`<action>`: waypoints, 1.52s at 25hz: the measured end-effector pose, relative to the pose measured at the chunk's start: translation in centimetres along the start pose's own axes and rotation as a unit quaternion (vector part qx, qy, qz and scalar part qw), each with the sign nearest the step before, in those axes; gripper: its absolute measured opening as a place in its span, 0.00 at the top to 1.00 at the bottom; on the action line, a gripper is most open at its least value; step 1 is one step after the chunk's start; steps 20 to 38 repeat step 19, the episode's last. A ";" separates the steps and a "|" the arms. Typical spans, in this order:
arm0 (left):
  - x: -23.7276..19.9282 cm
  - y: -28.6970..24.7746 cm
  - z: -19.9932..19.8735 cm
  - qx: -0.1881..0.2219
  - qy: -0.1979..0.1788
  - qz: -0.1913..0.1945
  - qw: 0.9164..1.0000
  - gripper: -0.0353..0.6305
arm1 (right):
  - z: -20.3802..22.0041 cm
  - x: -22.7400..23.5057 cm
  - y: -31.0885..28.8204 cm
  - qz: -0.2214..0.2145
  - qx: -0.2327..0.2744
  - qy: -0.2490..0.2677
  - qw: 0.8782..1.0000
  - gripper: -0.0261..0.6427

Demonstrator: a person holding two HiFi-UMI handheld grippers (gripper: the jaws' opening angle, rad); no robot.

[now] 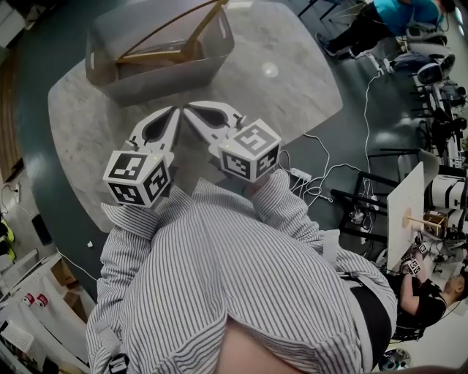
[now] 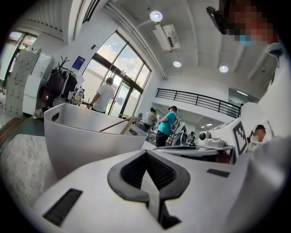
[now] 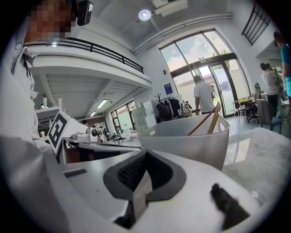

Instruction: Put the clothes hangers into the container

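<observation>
The grey container [image 1: 157, 69] stands at the far side of the round table, with wooden clothes hangers [image 1: 175, 36] lying inside it. My left gripper [image 1: 174, 112] and right gripper [image 1: 189, 110] are held close to my chest over the table's near part, their tips almost touching each other. Both are shut with nothing between the jaws. In the left gripper view the shut left gripper [image 2: 146, 153] points at the container [image 2: 86, 136], where a hanger [image 2: 122, 124] sticks up. The right gripper view shows the shut right gripper [image 3: 146, 153], the container [image 3: 191, 136] and hangers [image 3: 210, 118].
The pale stone-patterned table [image 1: 292, 80] has bare surface around the container. On the floor at the right lie white cables and a power strip [image 1: 300, 175]. People sit at desks on the right [image 1: 424, 288], and one sits at the top right [image 1: 380, 18].
</observation>
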State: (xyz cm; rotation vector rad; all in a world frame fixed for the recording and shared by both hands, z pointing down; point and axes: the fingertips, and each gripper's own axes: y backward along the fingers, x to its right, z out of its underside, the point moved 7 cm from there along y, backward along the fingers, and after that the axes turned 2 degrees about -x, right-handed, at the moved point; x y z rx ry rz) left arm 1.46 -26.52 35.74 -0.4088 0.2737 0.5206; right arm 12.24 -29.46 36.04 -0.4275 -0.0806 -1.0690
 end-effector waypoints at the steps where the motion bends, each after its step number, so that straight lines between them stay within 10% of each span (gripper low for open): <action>1: 0.0 0.1 0.0 0.001 0.000 0.001 1.000 0.93 | 0.1 0.0 0.1 0.003 -0.001 0.000 1.000 0.94; 38: 0.3 0.2 0.3 -0.004 0.001 0.008 1.000 0.93 | 0.2 0.3 0.6 0.016 0.000 -0.003 1.000 0.94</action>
